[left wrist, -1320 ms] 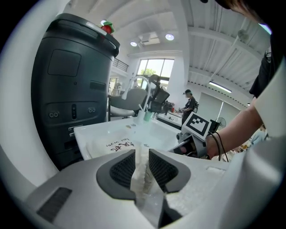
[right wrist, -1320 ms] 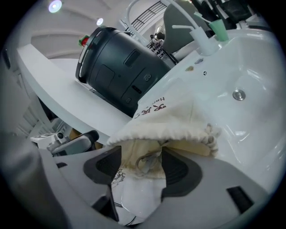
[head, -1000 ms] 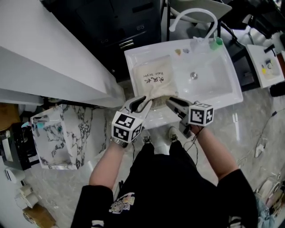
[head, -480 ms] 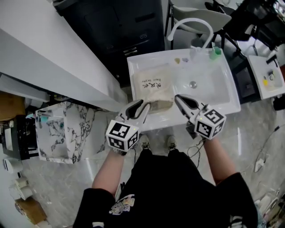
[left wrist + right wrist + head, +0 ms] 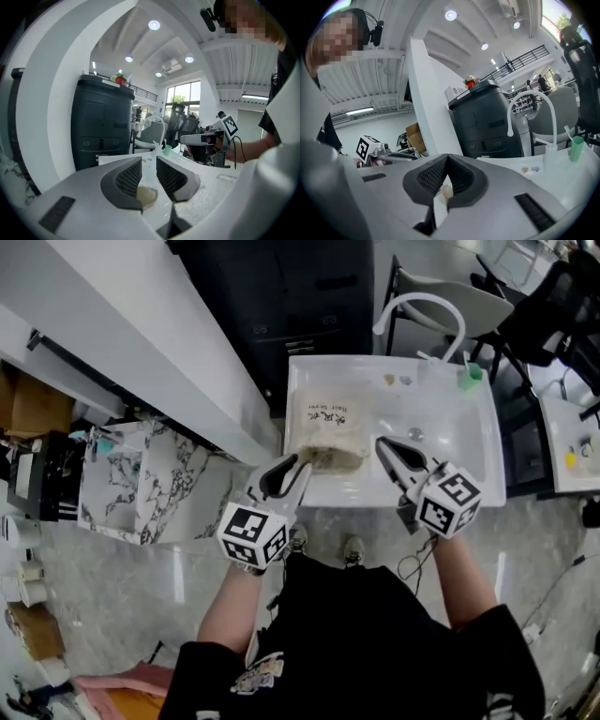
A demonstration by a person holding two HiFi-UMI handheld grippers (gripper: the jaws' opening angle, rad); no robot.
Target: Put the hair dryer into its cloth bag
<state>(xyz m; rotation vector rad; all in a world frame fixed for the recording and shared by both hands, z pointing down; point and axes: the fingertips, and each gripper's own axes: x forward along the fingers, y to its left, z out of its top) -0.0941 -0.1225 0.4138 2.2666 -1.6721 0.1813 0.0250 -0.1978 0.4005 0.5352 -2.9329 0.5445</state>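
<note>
Left gripper (image 5: 292, 470): jaws apart, empty. Right gripper (image 5: 388, 450): jaws together, empty. Bag (image 5: 333, 423): lies bulged in sink (image 5: 464, 442), mouth slack toward both grippers; dryer unseen, presumably inside. Risk: with the mouth undrawn, lifting the bag may let the dryer slide out.

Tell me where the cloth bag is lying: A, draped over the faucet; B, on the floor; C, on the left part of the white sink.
C: in the head view the cloth bag lies flat on the left part of the white sink.
</note>
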